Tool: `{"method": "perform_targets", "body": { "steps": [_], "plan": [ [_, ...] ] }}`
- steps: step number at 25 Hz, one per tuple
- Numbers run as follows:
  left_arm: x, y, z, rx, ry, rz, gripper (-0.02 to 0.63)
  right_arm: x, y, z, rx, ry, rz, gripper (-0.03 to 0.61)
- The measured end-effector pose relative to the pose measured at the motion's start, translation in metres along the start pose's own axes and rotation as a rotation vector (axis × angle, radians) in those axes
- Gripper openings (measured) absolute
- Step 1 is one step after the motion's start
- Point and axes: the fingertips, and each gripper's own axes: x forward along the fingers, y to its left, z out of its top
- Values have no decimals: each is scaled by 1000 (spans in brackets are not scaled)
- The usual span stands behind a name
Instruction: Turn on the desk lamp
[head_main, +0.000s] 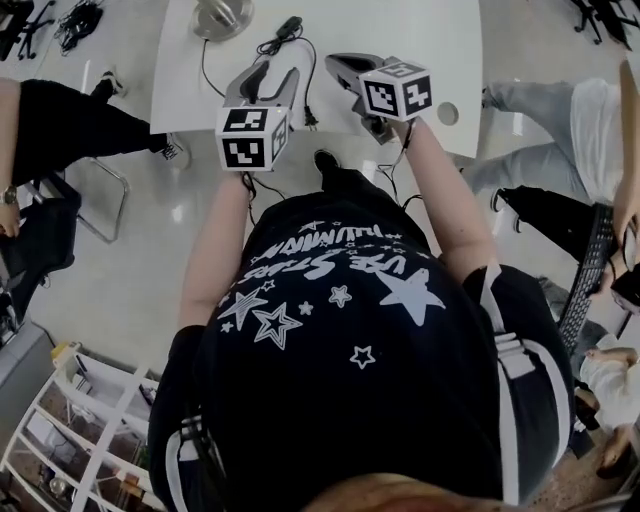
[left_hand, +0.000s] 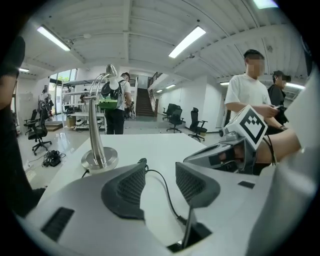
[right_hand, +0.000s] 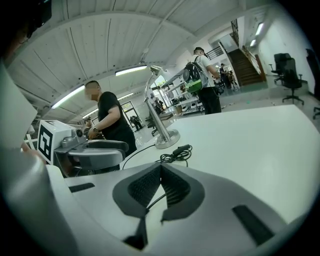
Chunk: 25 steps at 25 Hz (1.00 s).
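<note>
The desk lamp's round metal base (head_main: 222, 15) stands at the white table's (head_main: 420, 35) far left. Its black cord runs to an inline switch (head_main: 290, 24) beside it. My left gripper (head_main: 272, 78) hovers over the table's near edge with its jaws apart and empty. In the left gripper view (left_hand: 160, 165) the lamp base (left_hand: 100, 160) and its curved neck (left_hand: 102, 80) are ahead on the left, and the cord (left_hand: 165, 192) crosses the gap between the jaws. My right gripper (head_main: 345, 68) is alongside, its jaws (right_hand: 161, 167) shut tip to tip. The switch (right_hand: 180, 149) and lamp base (right_hand: 167, 138) lie beyond it.
A coil of cord (right_hand: 175, 156) lies by the switch. A round hole (head_main: 447, 113) marks the table's right corner. One person sits at the left (head_main: 70, 120), and others are at the right (head_main: 560, 140). A white shelf unit (head_main: 90, 430) stands behind me at the lower left.
</note>
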Motion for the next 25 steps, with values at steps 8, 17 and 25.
{"method": "perform_targets", "body": {
  "steps": [8, 17, 25],
  "plan": [
    [-35, -5, -30, -53, -32, -22, 189, -13, 39, -37, -7, -31, -21, 5],
    [-83, -40, -25, -87, -99, -73, 187, -62, 77, -50, -9, -95, -50, 5],
    [-95, -52, -22, -90, -161, -81, 184, -85, 77, -65, 10, -125, -72, 5]
  ]
}}
